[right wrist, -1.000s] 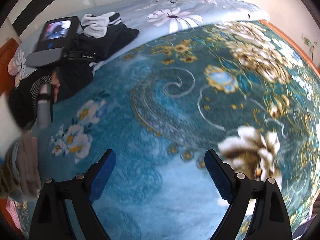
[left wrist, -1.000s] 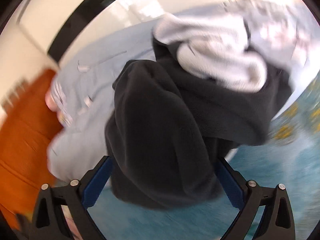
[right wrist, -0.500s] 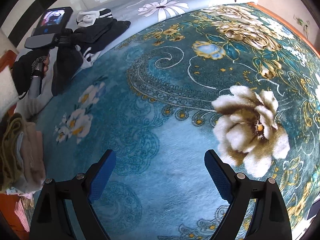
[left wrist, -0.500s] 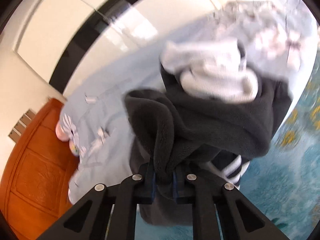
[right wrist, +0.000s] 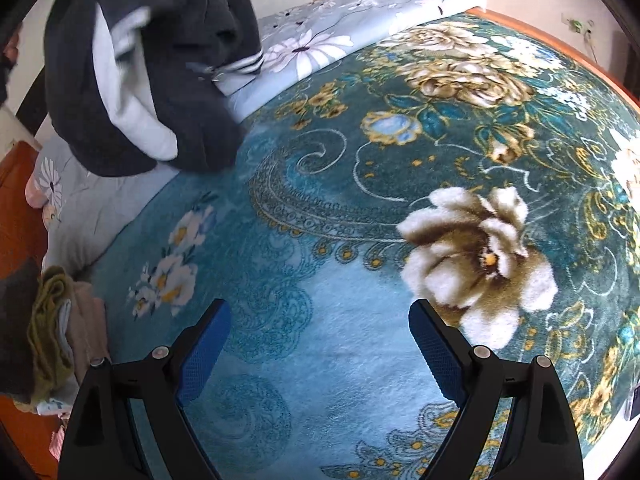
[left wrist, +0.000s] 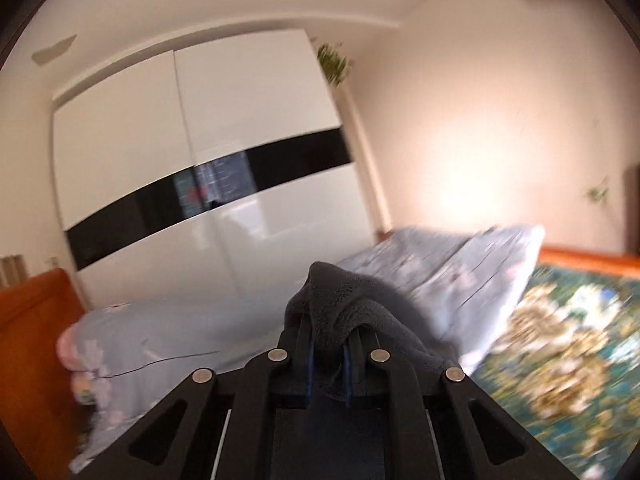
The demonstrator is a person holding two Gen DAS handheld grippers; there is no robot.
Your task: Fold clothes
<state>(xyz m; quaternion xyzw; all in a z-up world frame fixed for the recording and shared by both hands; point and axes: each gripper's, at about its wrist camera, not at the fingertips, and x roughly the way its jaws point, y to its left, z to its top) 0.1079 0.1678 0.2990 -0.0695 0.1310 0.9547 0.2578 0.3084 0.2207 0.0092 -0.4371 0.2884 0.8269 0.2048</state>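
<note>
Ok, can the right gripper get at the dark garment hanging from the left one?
Probably yes. The right gripper is open and holds nothing, and the dark garment hangs free above the blanket, pinched in the left gripper. Nothing lies between them, though it would have to rise and swing left.

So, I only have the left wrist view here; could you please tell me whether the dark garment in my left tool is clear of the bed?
Observer: Mostly. In the right wrist view the dark garment hangs in the air at the upper left, its lower end just over the edge of the blue floral blanket.
Operator: Thank you. Is anything else hanging with it?
Observer: Yes, a white lining or second piece shows inside the dark folds; I cannot tell which.
Operator: And what is the right tool doing?
Observer: The right tool is open and empty above the blanket.
Operator: Is anything lying on the bed?
Observer: A small pile of folded clothes sits at the blanket's left edge.
</note>
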